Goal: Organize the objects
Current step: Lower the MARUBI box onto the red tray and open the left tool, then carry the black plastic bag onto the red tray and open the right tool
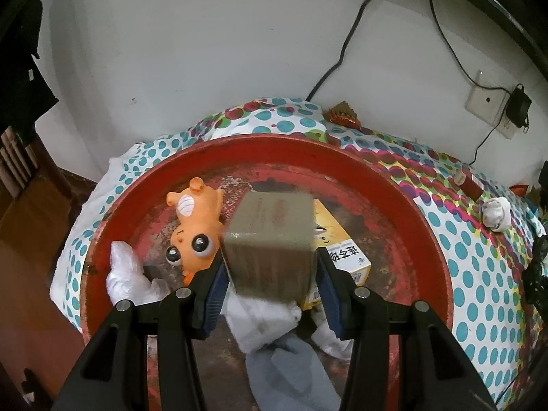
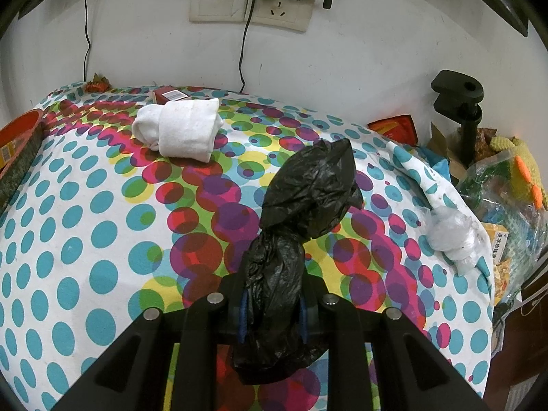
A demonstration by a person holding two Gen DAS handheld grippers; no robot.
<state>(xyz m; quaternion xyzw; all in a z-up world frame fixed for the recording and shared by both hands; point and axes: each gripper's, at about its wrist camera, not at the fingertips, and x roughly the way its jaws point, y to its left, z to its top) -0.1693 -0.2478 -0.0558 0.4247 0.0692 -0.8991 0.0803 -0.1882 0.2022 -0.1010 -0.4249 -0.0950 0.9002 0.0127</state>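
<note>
Left wrist view first: the left gripper (image 1: 270, 274) is pinching a brownish cardboard box (image 1: 272, 239) between its blue pads, holding it up over a big red basin (image 1: 376, 171). It's got reddish print on the top face, but that's too blurry to read. Under it sits a yellow box (image 1: 346, 250) with black Chinese characters on a white side panel, which I can't make out properly, plus a small barcode.

Also in the basin, one of each: an orange bug-eyed squeeze toy (image 1: 193, 226) lying on its back, a crumpled clear plastic bag (image 1: 128, 274), some white cloth (image 1: 263, 318) and a grey sock (image 1: 291, 373). The basin sits on a polka-dot cloth (image 1: 479, 274).

Right wrist view: the right gripper (image 2: 272, 311) is squeezed nearly shut on one black plastic bag (image 2: 301, 205), which sticks out forward past the fingers and hangs above the dotted cloth. On that cloth I count one rolled white sock (image 2: 181, 130), one small red box with a barcode (image 2: 169, 95) behind it near the wall, and one wad of clear plastic (image 2: 452, 236) near the right edge. Another yellow box with Chinese writing (image 2: 498, 239) peeks out of the clutter off the right edge, not legible. Two wall sockets (image 2: 250, 0) up top, with two black plugs in.
</note>
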